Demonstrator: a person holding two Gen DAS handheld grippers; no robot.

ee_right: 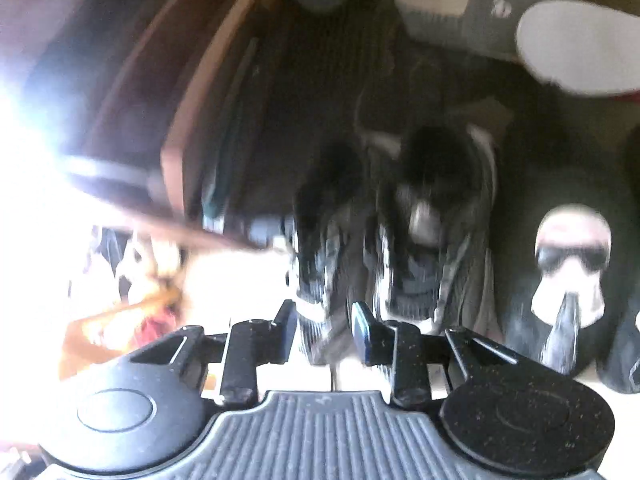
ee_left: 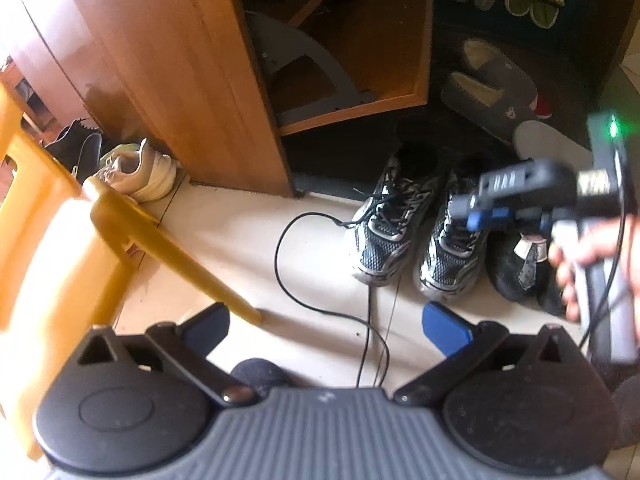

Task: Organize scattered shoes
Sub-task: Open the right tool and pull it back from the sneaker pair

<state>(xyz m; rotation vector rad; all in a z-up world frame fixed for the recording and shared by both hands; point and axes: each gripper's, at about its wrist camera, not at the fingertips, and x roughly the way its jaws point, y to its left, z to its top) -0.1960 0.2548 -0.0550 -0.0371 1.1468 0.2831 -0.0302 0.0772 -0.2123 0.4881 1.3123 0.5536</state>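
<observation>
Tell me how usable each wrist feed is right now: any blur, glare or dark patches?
Left wrist view: mostly sharp, the pair of sneakers on the pale floor is clear; only the right gripper and the hand holding it are smeared, and the fisheye bends the cabinet. Right wrist view: heavy motion blur throughout, blown-out glare at the left edge, a dark middle, the sneakers only streaks.

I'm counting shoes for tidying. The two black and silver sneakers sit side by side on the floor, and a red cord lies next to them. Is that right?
Almost. The sneakers do sit side by side on the floor, but the cord beside them is black, not red. The left wrist view shows it looping across the pale tiles.
</observation>
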